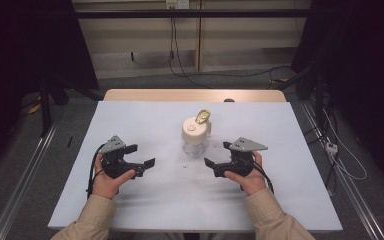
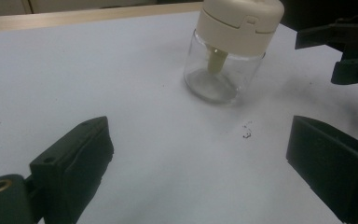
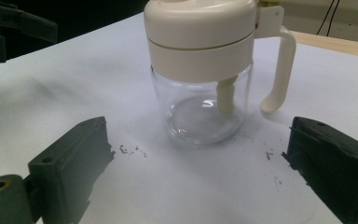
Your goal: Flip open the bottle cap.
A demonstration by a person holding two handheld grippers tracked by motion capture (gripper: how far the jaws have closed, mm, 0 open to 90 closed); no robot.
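A clear glass jar point(image 1: 195, 139) with a cream lid, a cream handle and a raised yellowish flap stands upright in the middle of the white mat point(image 1: 145, 195). Inside the glass a short cream tube hangs from the lid. My left gripper point(image 1: 142, 155) rests to the jar's left, open, nothing between its jaws; the jar point(image 2: 226, 56) sits ahead of it, up and to the right. My right gripper point(image 1: 217, 155) is open just right of the jar, and the jar point(image 3: 204, 79) stands close between and beyond its jaws. Both grippers are apart from the jar.
Small dark specks point(image 1: 186, 165) lie on the mat in front of the jar. The mat covers a wooden table point(image 1: 130, 94). Cables point(image 1: 345, 160) run over the floor at the right, and metal rails point(image 1: 17, 200) flank the table.
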